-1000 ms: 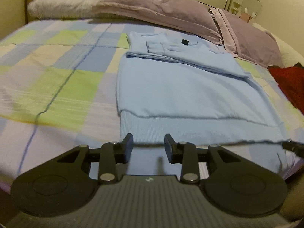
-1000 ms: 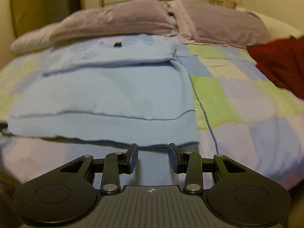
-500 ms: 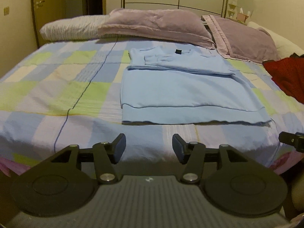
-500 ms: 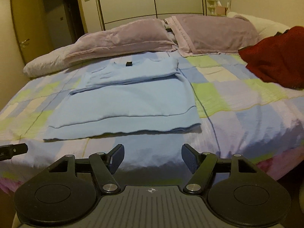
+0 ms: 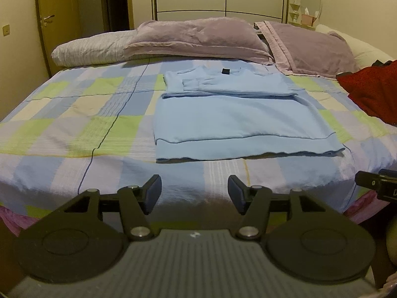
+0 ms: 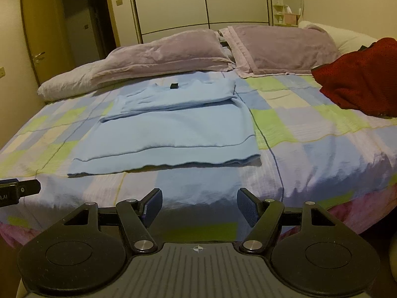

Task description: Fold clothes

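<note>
Light-blue knit sweater [image 5: 235, 114] lies half-folded, sleeves tucked in, on checked bedspread [image 5: 74, 124] | left gripper [image 5: 193, 193] opening, empty | right gripper [image 6: 198, 206] agape, empty, apparently between folds.

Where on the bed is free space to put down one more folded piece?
The bedspread lies bare between the light blue sweater and the bed's left edge. A narrower bare strip runs between the sweater and the red garment. The head end is crowded with purple pillows.
</note>
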Motion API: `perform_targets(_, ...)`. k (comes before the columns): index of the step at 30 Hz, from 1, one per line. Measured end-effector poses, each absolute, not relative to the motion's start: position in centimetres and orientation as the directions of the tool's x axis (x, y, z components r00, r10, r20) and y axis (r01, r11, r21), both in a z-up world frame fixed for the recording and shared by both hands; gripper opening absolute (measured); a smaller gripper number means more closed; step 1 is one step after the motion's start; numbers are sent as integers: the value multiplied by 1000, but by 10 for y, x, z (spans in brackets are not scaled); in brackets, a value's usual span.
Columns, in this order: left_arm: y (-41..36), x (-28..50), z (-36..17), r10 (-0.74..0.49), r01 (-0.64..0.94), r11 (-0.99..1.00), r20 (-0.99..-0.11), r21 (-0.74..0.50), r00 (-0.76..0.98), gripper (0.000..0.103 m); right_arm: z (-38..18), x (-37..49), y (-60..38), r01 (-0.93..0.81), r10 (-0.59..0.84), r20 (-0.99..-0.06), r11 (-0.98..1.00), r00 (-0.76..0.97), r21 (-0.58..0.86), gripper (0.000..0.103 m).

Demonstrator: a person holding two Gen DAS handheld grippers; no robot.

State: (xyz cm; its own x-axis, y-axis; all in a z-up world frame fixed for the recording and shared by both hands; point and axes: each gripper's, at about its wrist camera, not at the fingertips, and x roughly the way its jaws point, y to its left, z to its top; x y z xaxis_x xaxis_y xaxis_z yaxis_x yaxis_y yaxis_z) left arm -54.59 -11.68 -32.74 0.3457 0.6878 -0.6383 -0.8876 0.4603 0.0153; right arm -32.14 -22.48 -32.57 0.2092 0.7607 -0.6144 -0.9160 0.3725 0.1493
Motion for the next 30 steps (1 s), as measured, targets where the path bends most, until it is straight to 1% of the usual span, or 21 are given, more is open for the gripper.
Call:
perform_targets(6, -108, -546, -335, 669, -887, 461, -658, 0, 347, 55, -332, -320, -219, -919, 752, -630, 365, 194, 152, 70)
perform_targets(8, -101, -551, -338, 661, -886, 464, -657, -24, 364, 55, -334, -318, -218, -919, 752, -632, 361, 187, 157, 70)
perform_targets(13, -55, -582, -347, 624, -879, 433, -638, -197, 451, 55, -338, -291, -215, -902, 772, -614, 370, 164, 225, 70)
perform_targets(17, -7, -602, -364, 598, -871, 385, -636, -305, 488, 56, -353, -245, -209, -853, 789, -601, 397, 129, 338, 70)
perform_targets(21, 40, -616, -389, 526, -814, 338, -622, -473, 580, 55, -372, -195, -198, -783, 785, -612, 438, 94, 442, 70)
perform_targets(24, 78, -621, -408, 471, -751, 282, -596, -597, 650, 55, -384, -161, -189, -721, 808, -588, 432, 42, 542, 70)
perform_targets(27, 113, -619, -425, 427, -704, 232, -580, -671, 693, 56, -396, -129, -178, -629, 834, -551, 417, -22, 656, 70)
perform_targets(30, 140, -618, -439, 400, -692, 190, -589, -697, 703, 57, -404, -105, -166, -569, 846, -530, 407, -60, 715, 70)
